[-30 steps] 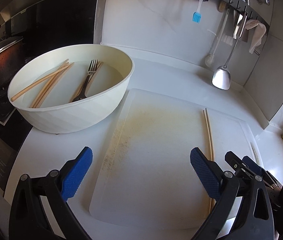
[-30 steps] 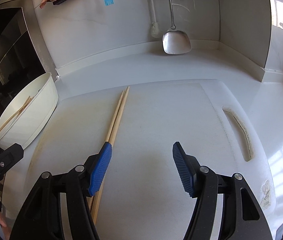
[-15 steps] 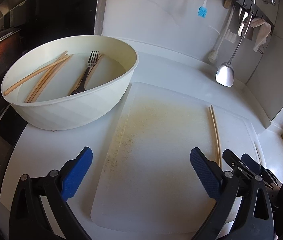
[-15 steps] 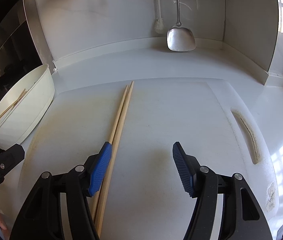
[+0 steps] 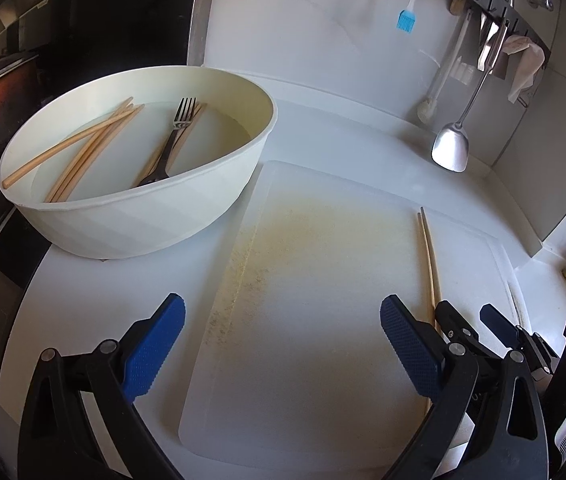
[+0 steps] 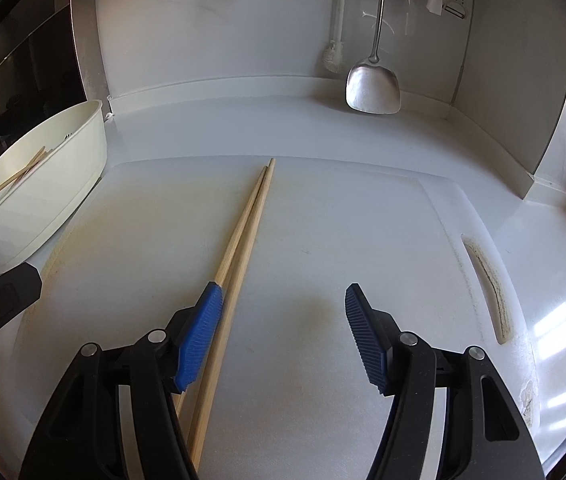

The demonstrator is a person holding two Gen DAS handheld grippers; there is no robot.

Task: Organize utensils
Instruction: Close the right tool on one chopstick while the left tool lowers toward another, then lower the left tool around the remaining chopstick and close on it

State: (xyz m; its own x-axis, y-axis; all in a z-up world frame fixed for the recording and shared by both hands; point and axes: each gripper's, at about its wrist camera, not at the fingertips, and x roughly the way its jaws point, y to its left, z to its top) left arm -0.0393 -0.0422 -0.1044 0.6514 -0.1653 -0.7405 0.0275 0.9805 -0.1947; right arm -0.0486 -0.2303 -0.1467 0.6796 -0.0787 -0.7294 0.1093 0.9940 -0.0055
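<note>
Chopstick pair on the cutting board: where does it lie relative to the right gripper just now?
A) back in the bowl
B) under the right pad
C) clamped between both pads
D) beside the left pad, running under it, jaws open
D: the chopstick pair lies flat on the cutting board and passes under the left pad of the open right gripper, whose jaws stand wide apart, gripping nothing.

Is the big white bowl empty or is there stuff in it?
Not empty. The big white bowl holds several wooden chopsticks and a dark metal fork.
</note>
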